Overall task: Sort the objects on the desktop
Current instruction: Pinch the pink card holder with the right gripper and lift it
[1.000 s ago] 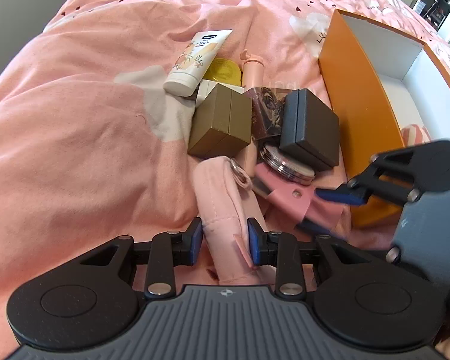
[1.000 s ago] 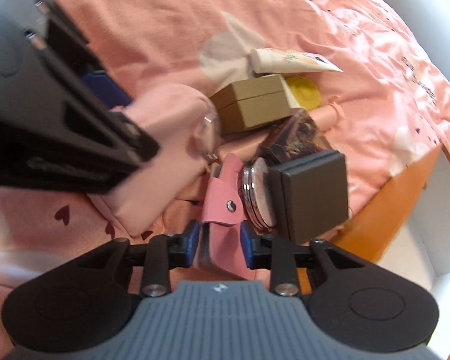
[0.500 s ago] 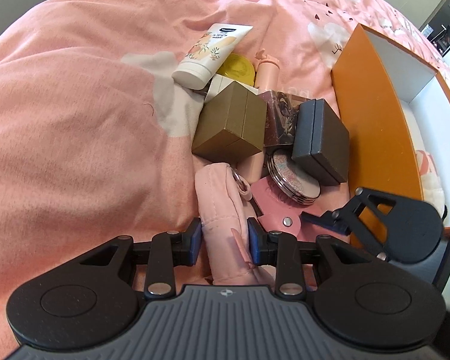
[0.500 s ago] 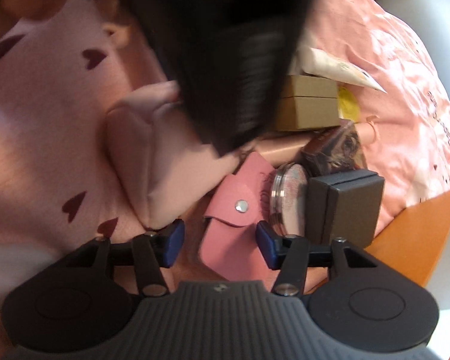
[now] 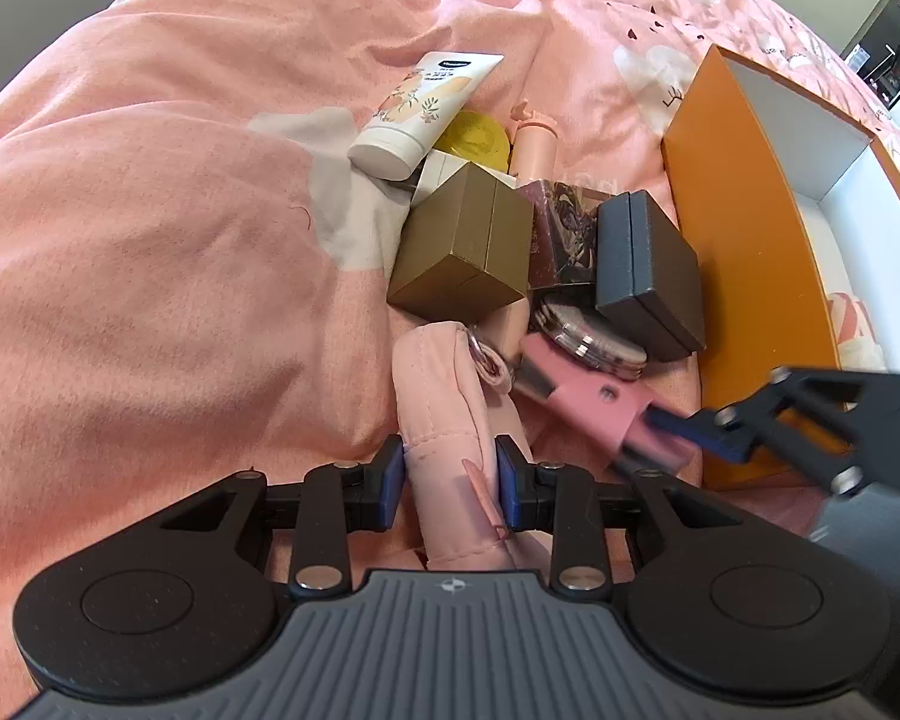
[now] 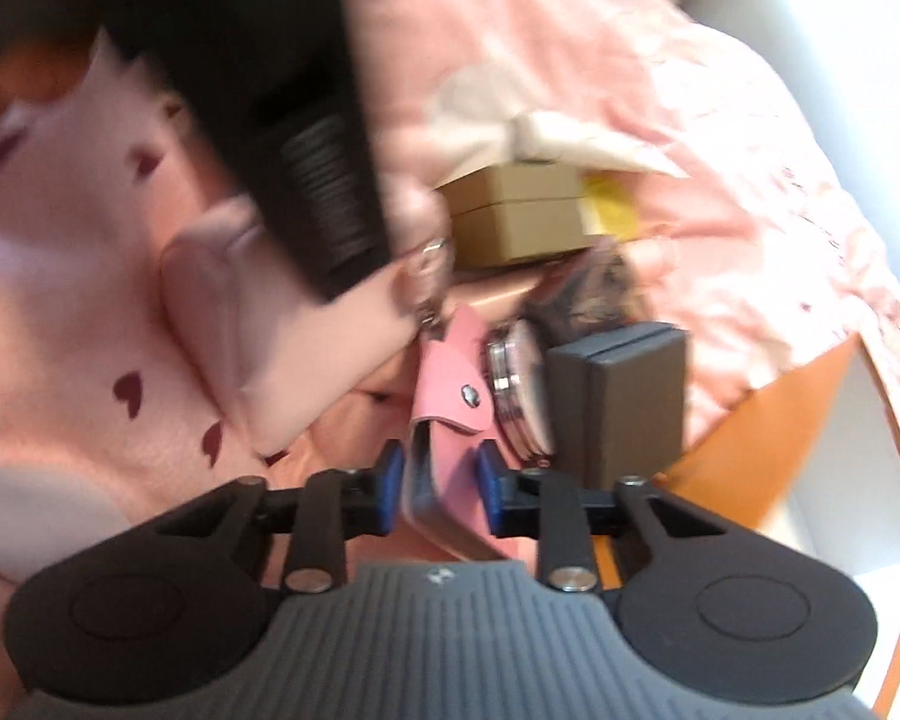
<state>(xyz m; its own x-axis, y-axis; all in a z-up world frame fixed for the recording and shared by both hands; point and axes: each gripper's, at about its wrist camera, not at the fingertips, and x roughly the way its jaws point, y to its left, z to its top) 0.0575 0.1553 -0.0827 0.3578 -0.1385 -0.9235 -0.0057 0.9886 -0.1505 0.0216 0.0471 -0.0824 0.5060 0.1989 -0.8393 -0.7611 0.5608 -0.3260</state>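
My left gripper [image 5: 449,476] is shut on a pale pink fabric pouch [image 5: 444,414] that lies on the pink bedspread. My right gripper [image 6: 440,483] is shut on a pink snap-button case [image 6: 450,402]; it also shows in the left wrist view [image 5: 594,405]. Beyond them lies a pile: a gold box [image 5: 468,252], a dark grey box [image 5: 648,276], a round compact [image 5: 588,339], a patterned box [image 5: 561,228], a cream tube [image 5: 426,102], a yellow disc [image 5: 471,135] and a pink bottle [image 5: 531,144].
An open orange box with a white inside [image 5: 750,228] stands to the right of the pile; it also shows in the right wrist view [image 6: 822,450]. The bedspread [image 5: 150,240] spreads to the left. The left gripper's body [image 6: 282,120] blocks the upper left of the right wrist view.
My right gripper was shut on the pink case, opened half a second ago, and has closed on it again. The left gripper has kept its hold on the pouch.
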